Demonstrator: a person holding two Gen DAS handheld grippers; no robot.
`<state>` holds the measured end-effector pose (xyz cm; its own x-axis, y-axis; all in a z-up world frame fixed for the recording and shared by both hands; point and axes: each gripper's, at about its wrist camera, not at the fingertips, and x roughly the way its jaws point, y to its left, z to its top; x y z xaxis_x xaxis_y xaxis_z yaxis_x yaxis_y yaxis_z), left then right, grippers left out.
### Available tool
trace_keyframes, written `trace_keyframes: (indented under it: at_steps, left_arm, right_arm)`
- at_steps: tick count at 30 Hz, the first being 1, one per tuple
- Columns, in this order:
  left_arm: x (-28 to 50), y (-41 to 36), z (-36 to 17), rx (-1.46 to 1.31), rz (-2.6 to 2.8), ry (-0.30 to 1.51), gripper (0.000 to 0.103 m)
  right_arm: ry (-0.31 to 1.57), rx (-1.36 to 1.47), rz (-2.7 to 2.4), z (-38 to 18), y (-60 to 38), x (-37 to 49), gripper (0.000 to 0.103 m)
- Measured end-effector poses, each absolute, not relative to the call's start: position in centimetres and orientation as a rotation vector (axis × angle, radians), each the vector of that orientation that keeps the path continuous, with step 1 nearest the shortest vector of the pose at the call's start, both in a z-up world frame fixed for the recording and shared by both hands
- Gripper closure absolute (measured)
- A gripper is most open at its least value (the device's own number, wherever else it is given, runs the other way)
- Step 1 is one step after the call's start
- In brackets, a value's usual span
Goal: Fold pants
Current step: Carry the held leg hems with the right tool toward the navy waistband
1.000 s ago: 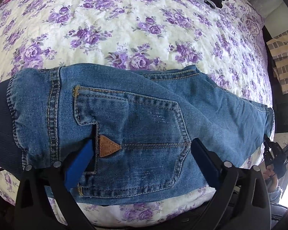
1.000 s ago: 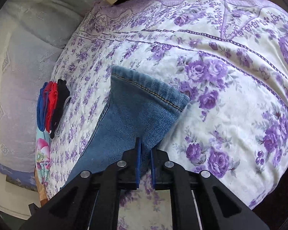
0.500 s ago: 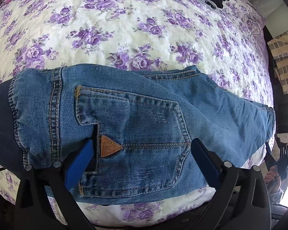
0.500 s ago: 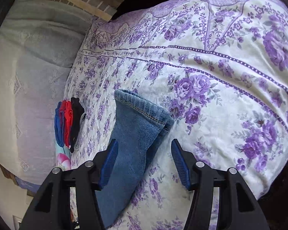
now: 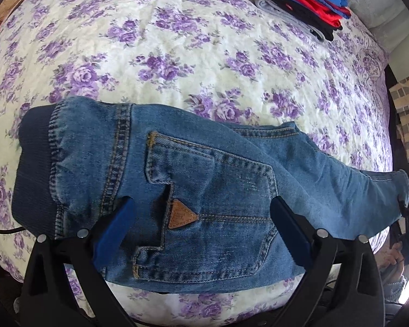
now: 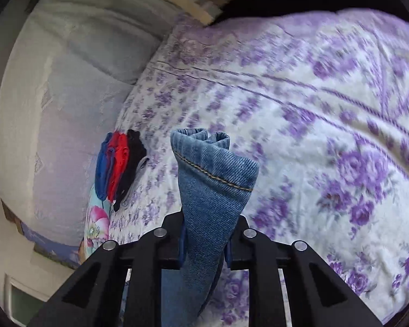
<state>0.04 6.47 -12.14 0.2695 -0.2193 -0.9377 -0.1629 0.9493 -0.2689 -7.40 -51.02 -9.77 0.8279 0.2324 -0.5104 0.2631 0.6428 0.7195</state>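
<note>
Blue denim pants (image 5: 204,190) lie across a bed, back pocket and brown triangular patch (image 5: 181,215) up, dark ribbed waistband at the left. My left gripper (image 5: 203,204) hovers over the pocket, open, its blue pads on either side of the patch. The legs run off to the right, where the hem (image 5: 400,188) is raised. In the right wrist view my right gripper (image 6: 204,245) has the bunched leg ends (image 6: 212,169) between its jaws; they are closing and the pads squeeze the denim, whose hems stand up above the fingers.
The bedspread (image 5: 177,41) is cream with purple flowers. A stack of folded clothes (image 5: 300,2), blue, red, black and grey, sits at the far side and shows as the same stack (image 6: 120,169) in the right wrist view. A pale grey pillow (image 6: 68,81) lies beyond it.
My right gripper let go of the single hem, opened wide, then closed on both bunched leg ends and lifted them. The left gripper stays open over the pocket.
</note>
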Motion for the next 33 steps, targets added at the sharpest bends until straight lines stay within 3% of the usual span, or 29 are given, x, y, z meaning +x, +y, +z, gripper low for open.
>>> trace_keyframes:
  at_steps: [2, 6, 7, 11, 13, 15, 17, 18, 21, 27, 33]
  left_arm:
    - [-0.2, 6.9, -12.1, -0.35, -0.013, 1.289, 0.007]
    - [-0.3, 6.6, -12.6, -0.32, -0.021, 1.282, 0.007]
    - [-0.3, 6.4, -12.7, -0.294, -0.019, 1.283, 0.007]
    - [-0.7, 6.6, -12.2, -0.284, -0.015, 1.263, 0.007]
    - [-1.1, 7.2, -11.8, -0.305, -0.019, 1.253, 0.017]
    - [-1.7, 8.0, -11.2, -0.332, -0.019, 1.232, 0.021]
    - [-2.2, 8.6, -10.7, -0.346, -0.014, 1.209, 0.022]
    - [-2.4, 8.8, -10.5, -0.318, 0.014, 1.195, 0.022]
    - [-2.9, 9.5, -10.5, -0.3, -0.001, 1.184, 0.022]
    - [-3.8, 10.4, -10.9, -0.296, 0.001, 1.169, 0.028]
    - [-5.3, 10.4, -10.7, -0.295, 0.003, 1.147, 0.028]
  right_arm:
    - [0.606, 0.815, -0.026, -8.5, -51.3, -7.4, 0.084]
    - [0.81, 0.926, -0.153, -16.2, -54.2, -7.2, 0.084]
    - [0.782, 0.945, -0.147, -16.9, -54.2, -7.7, 0.085]
    - [0.818, 0.912, -0.141, -15.4, -54.3, -7.7, 0.073]
    - [0.835, 0.949, -0.141, -14.7, -54.9, -8.3, 0.072]
    - [0.835, 0.902, -0.178, -13.2, -54.7, -9.2, 0.067]
    - [0.842, 0.823, -0.227, -11.8, -54.3, -9.8, 0.053]
    - [0.84, 0.802, -0.267, -11.4, -54.5, -10.1, 0.052]
    - [0.746, 0.795, -0.285, -9.4, -54.2, -10.2, 0.061]
    - [0.859, 0.528, 0.268, -6.3, -40.3, -1.0, 0.069]
    - [1.018, 0.381, 0.642, -8.8, -25.8, 4.9, 0.071]
